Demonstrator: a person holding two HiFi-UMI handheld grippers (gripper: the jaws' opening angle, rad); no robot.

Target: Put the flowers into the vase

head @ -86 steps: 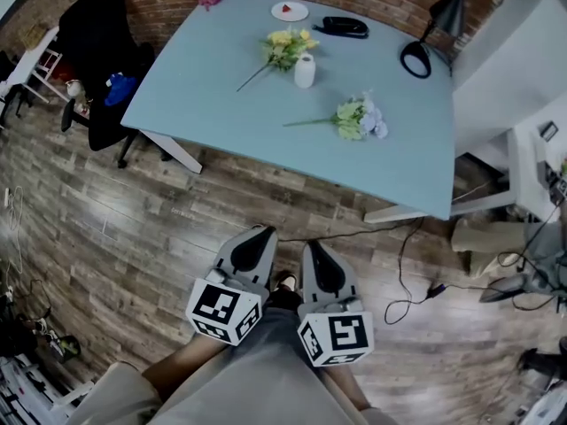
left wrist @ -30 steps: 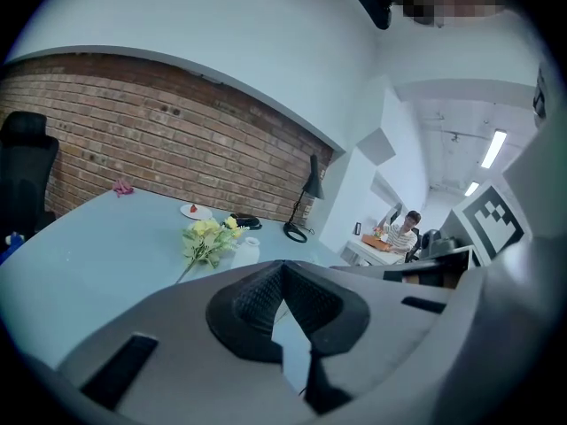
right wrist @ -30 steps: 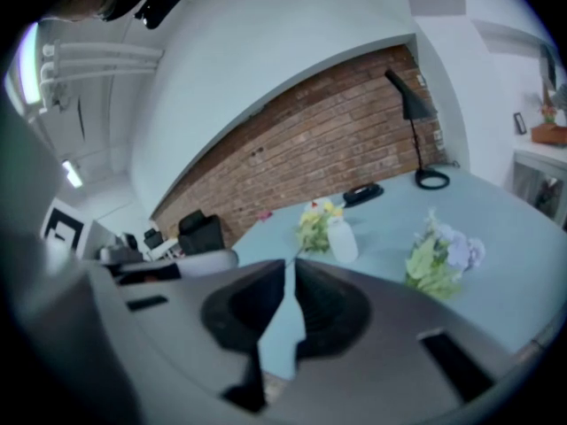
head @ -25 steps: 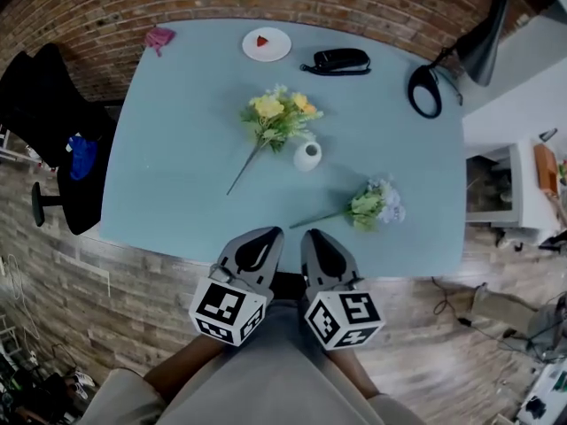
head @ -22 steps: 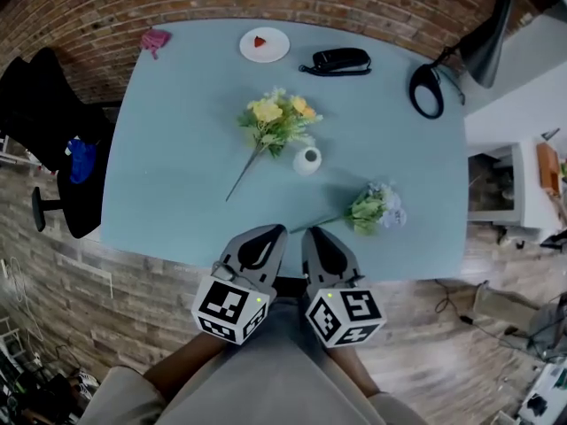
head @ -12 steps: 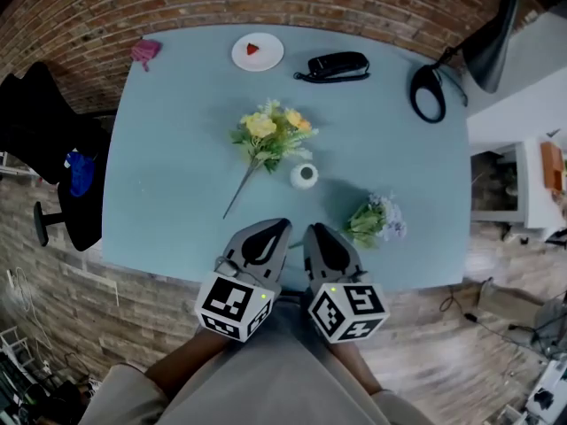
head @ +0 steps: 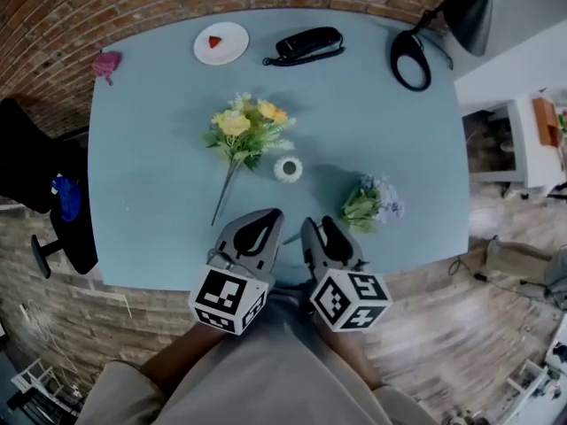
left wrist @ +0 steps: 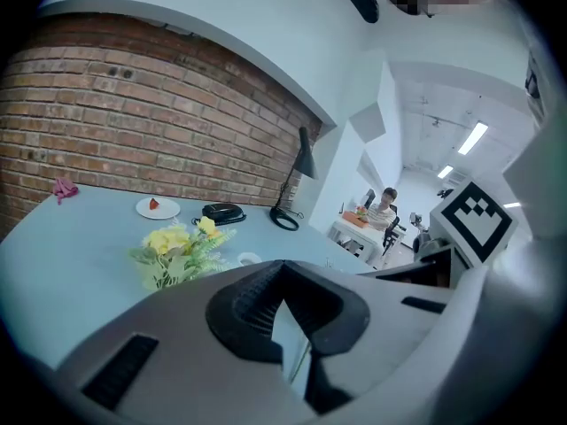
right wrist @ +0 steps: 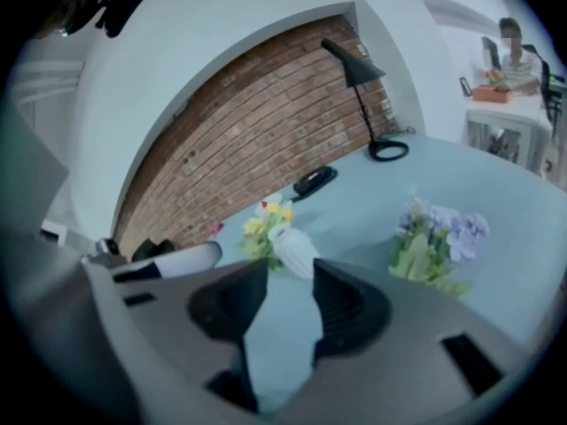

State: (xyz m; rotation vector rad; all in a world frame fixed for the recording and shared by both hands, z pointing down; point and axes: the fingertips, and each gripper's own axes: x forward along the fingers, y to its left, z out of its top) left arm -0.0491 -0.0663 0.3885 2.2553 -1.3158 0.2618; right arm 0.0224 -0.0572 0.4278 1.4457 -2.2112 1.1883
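Holding the left gripper (head: 270, 216) pressed tight together, with nothing in it. Holding the right gripper (head: 312, 225) just beside it, spread apart after just opening up, with nothing in between. Both low over the near edge of the blue bench (head: 151, 180). Standing up in the middle, apart from both: a small white vase (head: 287, 168). Lying just behind it to the left: yellow flowers (head: 241, 129). Lying to its right, near the right gripper: purple flowers (head: 374, 204).
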